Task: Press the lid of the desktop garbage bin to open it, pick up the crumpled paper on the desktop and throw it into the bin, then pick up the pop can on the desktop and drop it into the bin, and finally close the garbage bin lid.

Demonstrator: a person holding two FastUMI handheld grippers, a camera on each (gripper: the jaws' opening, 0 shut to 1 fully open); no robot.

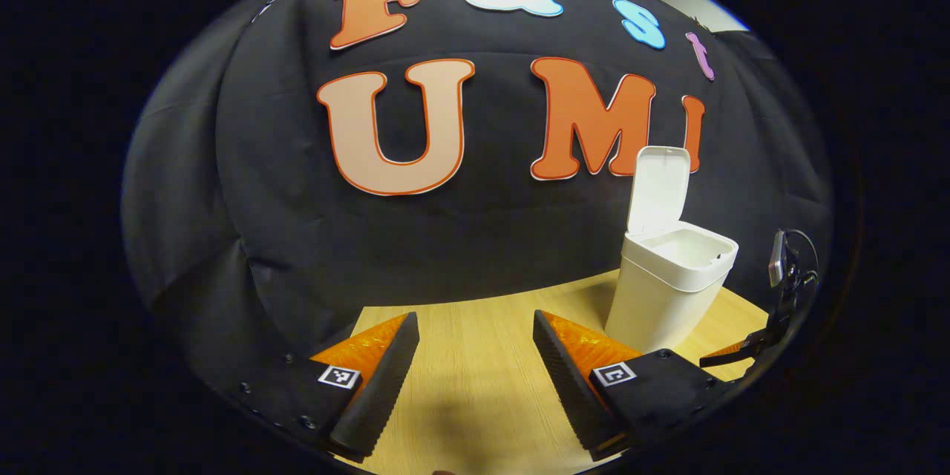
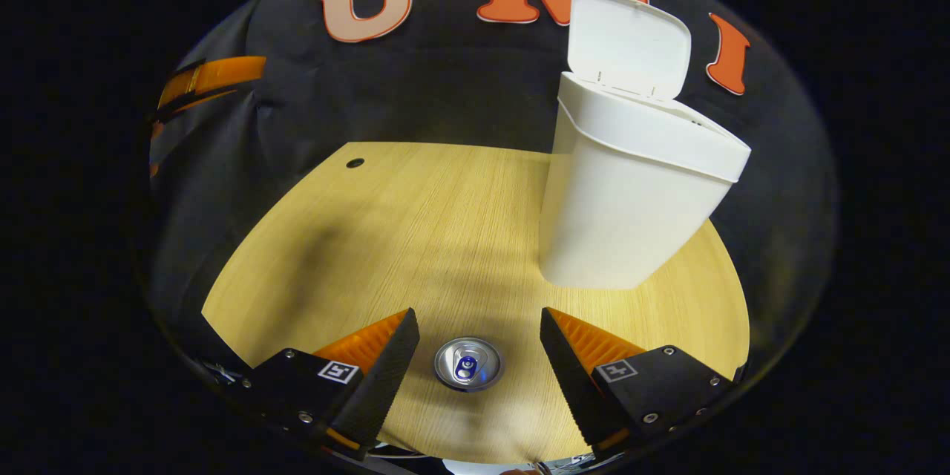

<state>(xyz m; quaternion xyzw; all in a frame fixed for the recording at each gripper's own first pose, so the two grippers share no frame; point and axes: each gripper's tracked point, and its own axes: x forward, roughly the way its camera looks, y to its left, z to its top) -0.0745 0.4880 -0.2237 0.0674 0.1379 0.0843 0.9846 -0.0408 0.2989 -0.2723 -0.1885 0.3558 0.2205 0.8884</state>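
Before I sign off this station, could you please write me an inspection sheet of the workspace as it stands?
Surface: light wood-grain desktop, a small dark hole near its far edge.
Job's things: white plastic desktop garbage bin, its hinged lid standing open; silver pop can upright between the right gripper's fingers, untouched. Crumpled paper: nothing seen.
Clutter: nothing seen.
Grippers: left gripper open, holding nothing; right gripper open, straddling the can.
Cables: a thin dark cable on the device at the left gripper view's right edge.
Surroundings: black cloth wall.

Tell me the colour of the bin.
White; the bin shows best in the right gripper view.
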